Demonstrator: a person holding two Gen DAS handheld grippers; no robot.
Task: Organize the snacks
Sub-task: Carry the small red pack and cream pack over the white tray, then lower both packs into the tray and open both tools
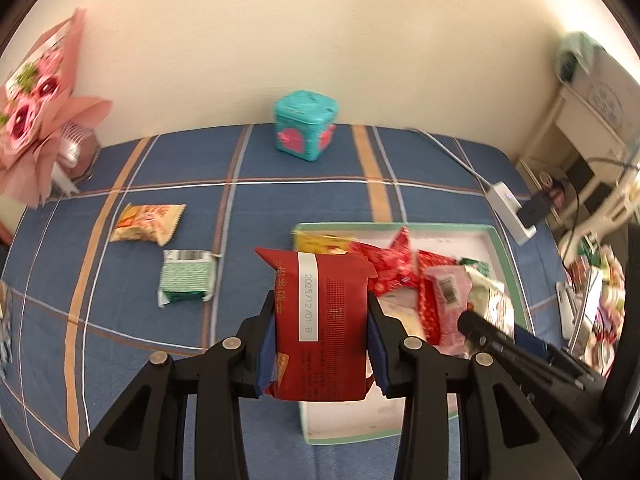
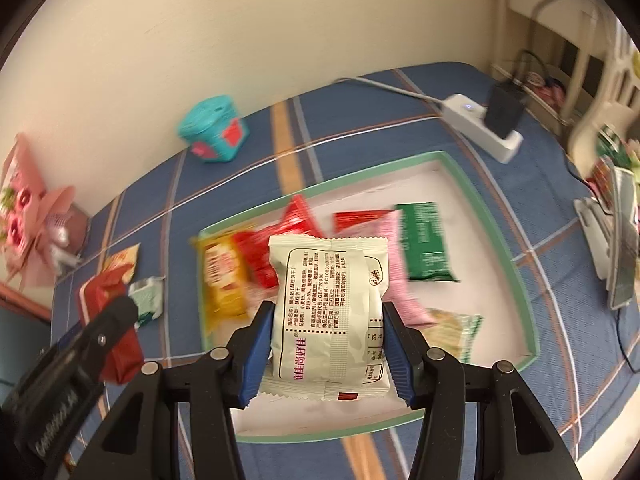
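Snacks half filled the green-rimmed white tray (image 2: 496, 216) on the plaid-covered surface (image 1: 304, 200). Left tool (image 1: 322, 320) clenched a red snack packet (image 1: 320, 320) at the tray's nine o'clock edge; right tool (image 2: 326, 344) gripped a white biscuit packet (image 2: 328, 312) over the tray's six o'clock side.

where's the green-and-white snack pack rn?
Left wrist view: green-and-white pack lies on the blue tablecloth, left of the tray, just below the yellow pack.

Bare tray floor (image 2: 480, 280) beside piled packets (image 2: 304, 232).
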